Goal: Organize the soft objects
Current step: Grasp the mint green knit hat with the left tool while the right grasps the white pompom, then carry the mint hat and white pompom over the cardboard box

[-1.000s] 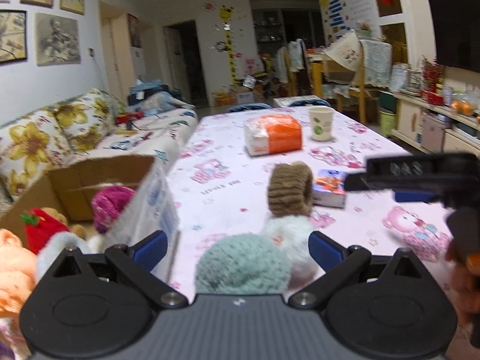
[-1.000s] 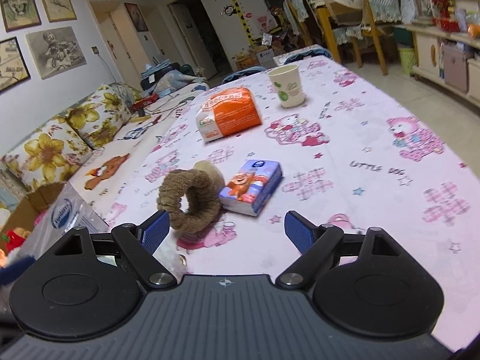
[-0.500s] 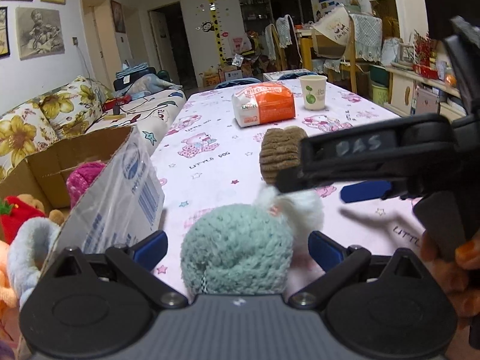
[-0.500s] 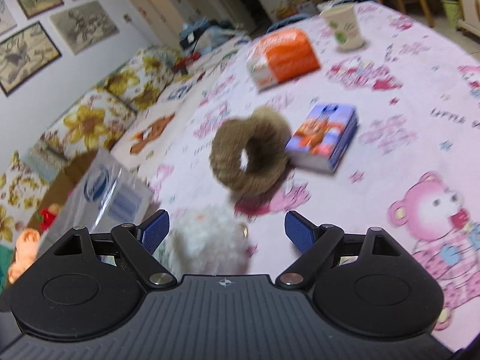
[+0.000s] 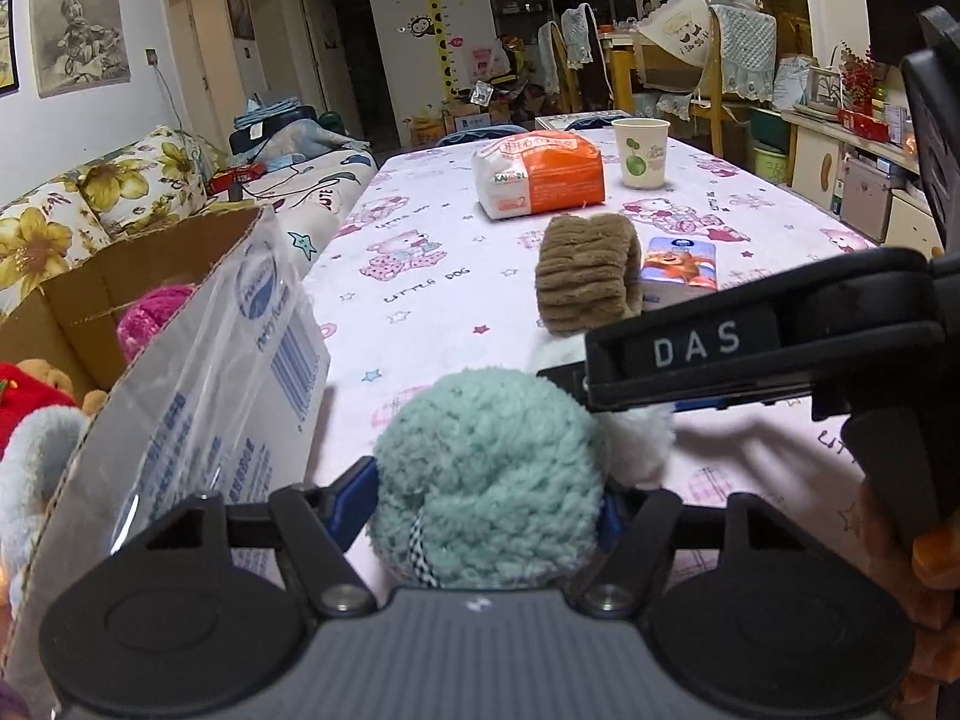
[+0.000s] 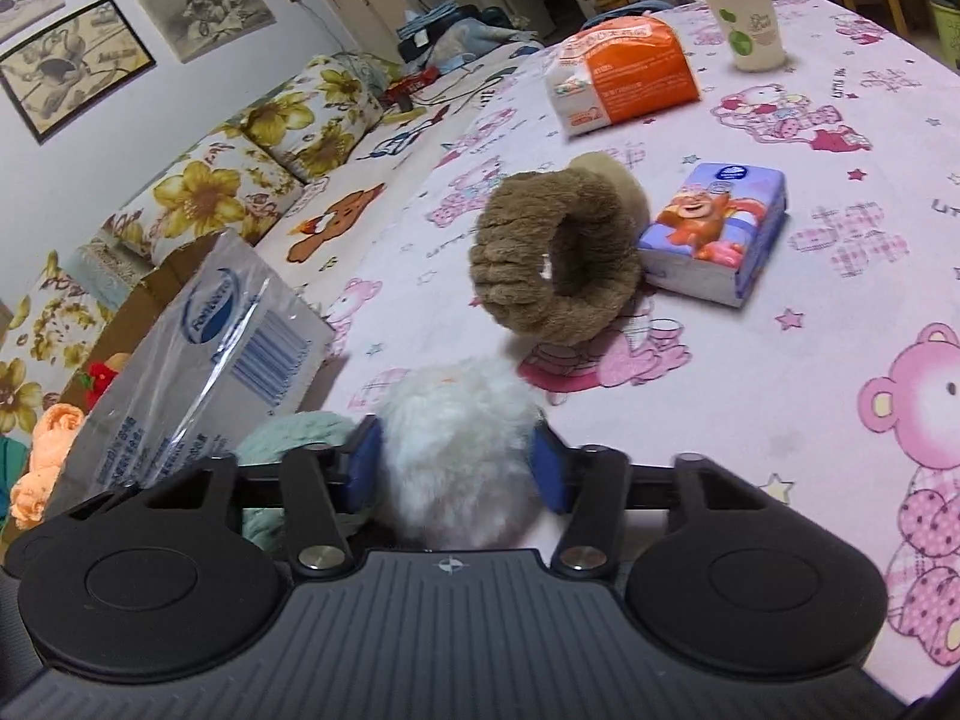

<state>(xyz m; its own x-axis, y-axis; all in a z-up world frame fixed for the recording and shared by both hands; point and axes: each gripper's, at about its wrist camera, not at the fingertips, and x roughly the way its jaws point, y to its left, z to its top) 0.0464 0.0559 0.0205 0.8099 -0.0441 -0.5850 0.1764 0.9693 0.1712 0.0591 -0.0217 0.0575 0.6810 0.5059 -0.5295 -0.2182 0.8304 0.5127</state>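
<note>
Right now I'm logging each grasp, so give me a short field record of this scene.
left gripper: closing, pads against teal pompom
right gripper: closing, pads against white pompom
brown ring: on the table, leaning on tissue pack
box: left of table, toys inside
also on table: orange pack, cup

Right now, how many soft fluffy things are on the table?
3: a teal ball in the closing left gripper, a white ball in the closing right gripper, a brown ring beyond. Others may be hidden.

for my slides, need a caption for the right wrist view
Right gripper closing on a white fluffy pompom beside a brown plush ring.
</note>
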